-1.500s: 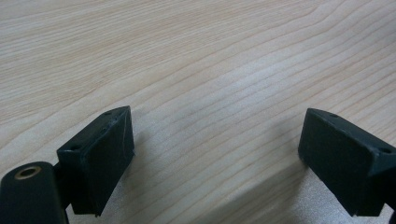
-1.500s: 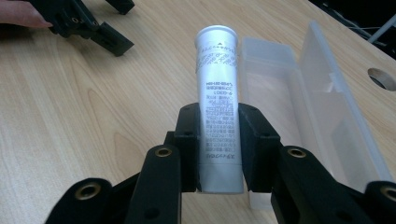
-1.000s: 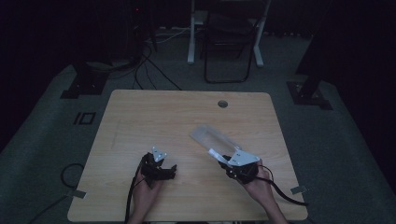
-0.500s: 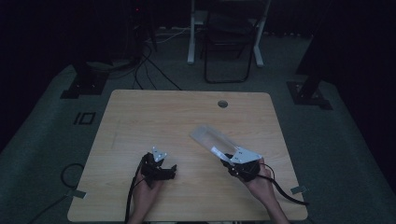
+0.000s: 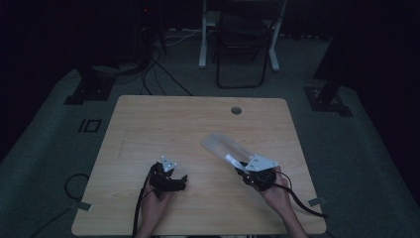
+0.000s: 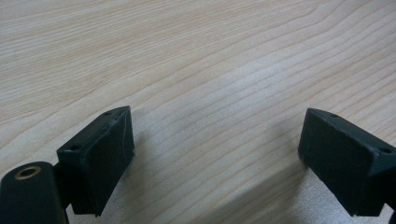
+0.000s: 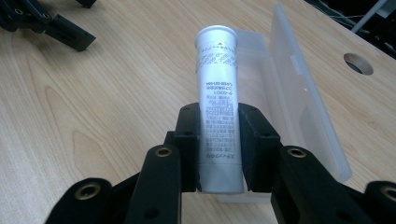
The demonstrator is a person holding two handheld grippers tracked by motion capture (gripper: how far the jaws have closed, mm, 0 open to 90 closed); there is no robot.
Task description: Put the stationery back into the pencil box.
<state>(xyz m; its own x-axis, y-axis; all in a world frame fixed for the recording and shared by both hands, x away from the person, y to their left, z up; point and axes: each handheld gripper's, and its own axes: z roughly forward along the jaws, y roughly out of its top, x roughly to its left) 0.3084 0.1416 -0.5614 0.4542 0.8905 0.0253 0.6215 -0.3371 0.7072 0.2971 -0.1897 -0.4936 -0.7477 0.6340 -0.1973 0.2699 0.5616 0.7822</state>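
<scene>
Tube (image 7: 217, 116), silver-white with small printed text along its side, sits clamped between the two black jaws of the right gripper (image 7: 218, 144), which press on it from both sides near its lower end. Its flat round end points away from the camera, out over the table (image 7: 93, 107). Just beside and partly under the tube lies a clear plastic case (image 7: 299, 93), long and shallow, with its lid folded open to one side. In the high view the case (image 5: 224, 146) rests on the right half of the wooden table (image 5: 163, 124), slanting toward the right gripper (image 5: 242, 167), which a hand (image 5: 277, 196) holds near the front edge; the tube (image 5: 232, 159) shows there as a small pale strip at the near end of the case.

The left gripper (image 5: 168, 174) sits well apart from the case, toward the front left of the table, held by the other hand (image 5: 154, 206). In its own view its jaws stand wide apart with nothing between them, low over bare wood grain (image 6: 210, 70).

A round hole (image 5: 236, 110) is cut into the table near the far edge. Beyond the table a chair (image 5: 240, 47) stands on the dark floor.
</scene>
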